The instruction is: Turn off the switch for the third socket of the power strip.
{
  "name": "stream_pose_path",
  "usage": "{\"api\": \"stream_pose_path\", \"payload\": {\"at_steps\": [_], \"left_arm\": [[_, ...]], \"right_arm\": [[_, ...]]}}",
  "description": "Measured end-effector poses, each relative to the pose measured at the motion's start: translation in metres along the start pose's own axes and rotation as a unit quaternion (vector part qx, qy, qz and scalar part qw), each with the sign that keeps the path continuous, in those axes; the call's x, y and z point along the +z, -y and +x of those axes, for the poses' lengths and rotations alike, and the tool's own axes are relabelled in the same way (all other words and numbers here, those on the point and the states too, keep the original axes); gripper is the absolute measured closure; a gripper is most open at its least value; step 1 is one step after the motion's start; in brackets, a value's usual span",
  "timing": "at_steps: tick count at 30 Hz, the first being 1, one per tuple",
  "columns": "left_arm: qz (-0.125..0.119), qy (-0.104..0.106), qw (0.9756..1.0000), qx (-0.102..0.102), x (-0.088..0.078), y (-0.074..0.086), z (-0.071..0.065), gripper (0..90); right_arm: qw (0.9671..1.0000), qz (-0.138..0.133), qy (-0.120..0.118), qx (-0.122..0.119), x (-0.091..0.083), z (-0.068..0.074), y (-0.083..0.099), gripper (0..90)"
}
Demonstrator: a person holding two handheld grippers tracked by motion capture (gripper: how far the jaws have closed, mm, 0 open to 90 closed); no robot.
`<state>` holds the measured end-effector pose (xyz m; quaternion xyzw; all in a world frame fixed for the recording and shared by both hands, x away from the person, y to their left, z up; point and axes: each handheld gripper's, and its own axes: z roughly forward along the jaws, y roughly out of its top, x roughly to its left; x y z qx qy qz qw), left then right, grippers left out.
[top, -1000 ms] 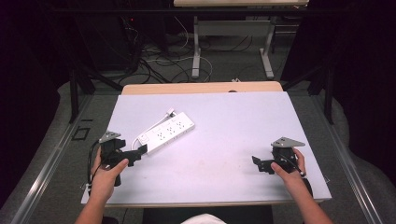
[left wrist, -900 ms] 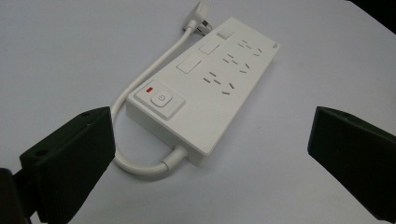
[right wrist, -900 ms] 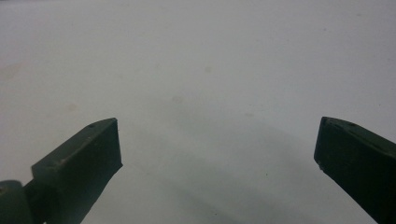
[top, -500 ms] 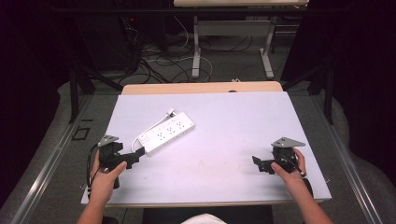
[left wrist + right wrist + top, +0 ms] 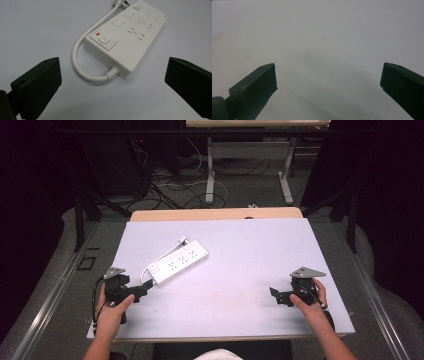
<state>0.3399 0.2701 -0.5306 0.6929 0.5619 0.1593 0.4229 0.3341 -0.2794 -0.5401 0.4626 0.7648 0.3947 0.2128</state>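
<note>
From the high view, the left tool [image 5: 142, 289] sits near the front left corner of the surface [image 5: 240, 270], its tips pointing at the near end of a white power strip [image 5: 179, 263]. The strip lies flat and slantwise just ahead of those tips, close but apart from them as far as I can tell. Its short cord [image 5: 159, 260] loops out of the near end and runs back along the strip's side to a plug at the far end. The right tool [image 5: 276, 295] rests well apart, over by the front right edge, held in the person's right hand [image 5: 309, 301] and aimed inward across bare surface.

From the left gripper view, the left tool [image 5: 112, 82] is spread wide, with nothing between its jaws. The power strip [image 5: 130, 37] lies straight ahead, switch end nearest, with a red mark beside the power button. The cord [image 5: 82, 67] curves out of the end face and sweeps around toward the tool's left jaw. Nothing is gripped.

From the right gripper view, the right tool [image 5: 328, 85] is spread just as wide and holds nothing; ahead of it lies plain pale surface with a few faint marks.

My judgement: the work is at its very start. The left tool is lined up on the strip, but the closing-in, the grip and whatever handling comes after are all left to do, and the right tool has no part in it yet.
</note>
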Motion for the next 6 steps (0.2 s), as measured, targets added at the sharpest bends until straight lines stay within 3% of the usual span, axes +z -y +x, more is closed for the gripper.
{"api": "stream_pose_path", "payload": {"at_steps": [6], "left_arm": [[-0.003, -0.001, 1.0, -0.002, 0.0011, 0.0002, 0.0006, 0.5]], "right_arm": [[1.0, 0.0, 0.003, -0.004, 0.0005, -0.0006, 0.0005, 0.2]]}}
